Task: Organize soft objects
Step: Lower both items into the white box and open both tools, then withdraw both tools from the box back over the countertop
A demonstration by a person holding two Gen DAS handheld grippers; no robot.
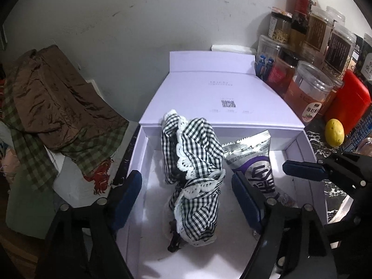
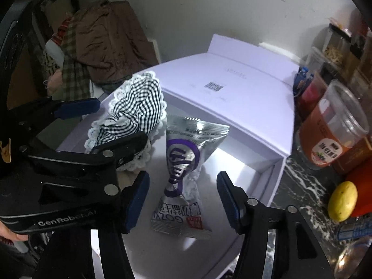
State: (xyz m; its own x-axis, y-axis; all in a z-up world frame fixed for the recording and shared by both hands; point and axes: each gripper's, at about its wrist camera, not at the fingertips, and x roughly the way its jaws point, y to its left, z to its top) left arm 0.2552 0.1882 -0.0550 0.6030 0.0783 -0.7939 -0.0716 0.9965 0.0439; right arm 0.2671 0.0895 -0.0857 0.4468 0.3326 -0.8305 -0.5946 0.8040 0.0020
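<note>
Left wrist: tongs point(image 1: 186, 195) released astride gingham cloth point(image 1: 193, 174) in box point(image 1: 300, 144); right tongs point(image 2: 183, 200) released over packet point(image 2: 183, 174); best pinched at the twisted waist

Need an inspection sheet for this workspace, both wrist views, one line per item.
Surface: dark marbled counter, open white box on it.
Job's things: gingham lace-trimmed cloth and silver snack packet lie in the box, side by side.
Clutter: lidded jars, yellow lemon.
Grippers: left gripper open around the cloth; right gripper open around the packet.
Cables: nothing seen.
Surroundings: white wall, brown jacket heaped at the left.
</note>
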